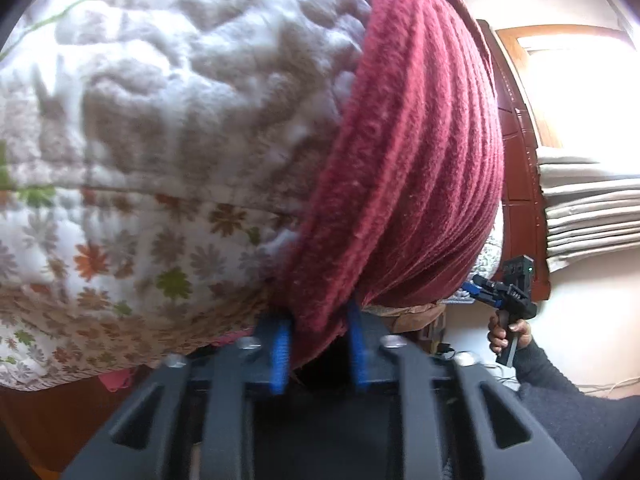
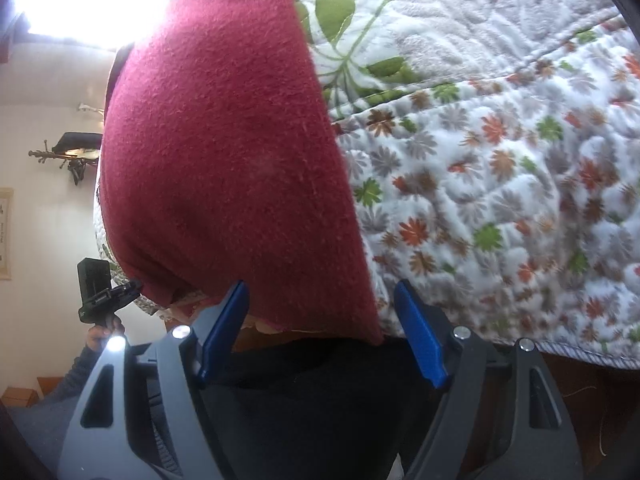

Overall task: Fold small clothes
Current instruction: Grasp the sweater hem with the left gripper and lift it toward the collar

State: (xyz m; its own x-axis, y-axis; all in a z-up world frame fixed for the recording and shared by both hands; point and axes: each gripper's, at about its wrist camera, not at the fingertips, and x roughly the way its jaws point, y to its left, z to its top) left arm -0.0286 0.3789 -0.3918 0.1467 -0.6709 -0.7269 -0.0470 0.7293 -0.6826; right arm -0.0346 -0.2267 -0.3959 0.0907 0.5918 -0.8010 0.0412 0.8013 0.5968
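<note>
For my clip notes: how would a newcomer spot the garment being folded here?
Find the white quilt printed with small orange, grey and green flowers that covers the bed. The garment lies on it near the edge, by both hand-held grippers: left hand-held gripper, right hand-held gripper. It is the only plain dark red, fuzzy cloth; everything around it is pale and patterned.

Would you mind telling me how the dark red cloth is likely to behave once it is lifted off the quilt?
The dark red cloth is probably floppy: it lies in soft ridges and follows the floral quilt. Its fuzzy nap suggests it will grip rather than slip. It looks light, so a lifted edge should likely sag between the grippers.
</note>
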